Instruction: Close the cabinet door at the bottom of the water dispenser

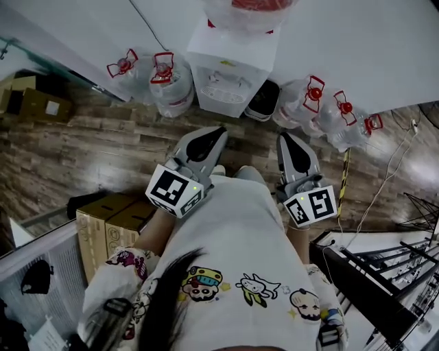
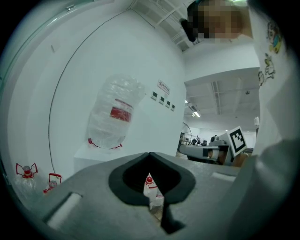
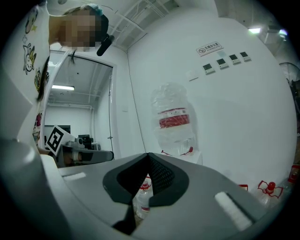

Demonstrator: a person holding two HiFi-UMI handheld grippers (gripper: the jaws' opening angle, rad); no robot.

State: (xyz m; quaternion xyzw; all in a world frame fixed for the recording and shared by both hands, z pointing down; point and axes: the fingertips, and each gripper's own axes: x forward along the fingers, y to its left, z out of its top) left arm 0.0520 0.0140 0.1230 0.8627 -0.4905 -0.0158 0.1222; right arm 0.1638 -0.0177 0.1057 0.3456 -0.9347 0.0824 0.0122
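left gripper (image 1: pixel 217 131), right gripper (image 1: pixel 283 138): jaws together, empty | wall switches (image 3: pixel 220 62): gripper views only

left gripper (image 2: pixel 150 157) jaws together; water dispenser (image 2: pixel 91 158) ahead, bottle (image 2: pixel 115 115) on top

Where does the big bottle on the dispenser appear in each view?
Head view: bottle at the top edge, near the centre, partly cut off.
Left gripper view: bottle left of centre, above the jaws.
Right gripper view: bottle right of centre, above the jaws.
Shared landmark: the white dispenser under it, with red-handled spare bottles on the floor beside it.
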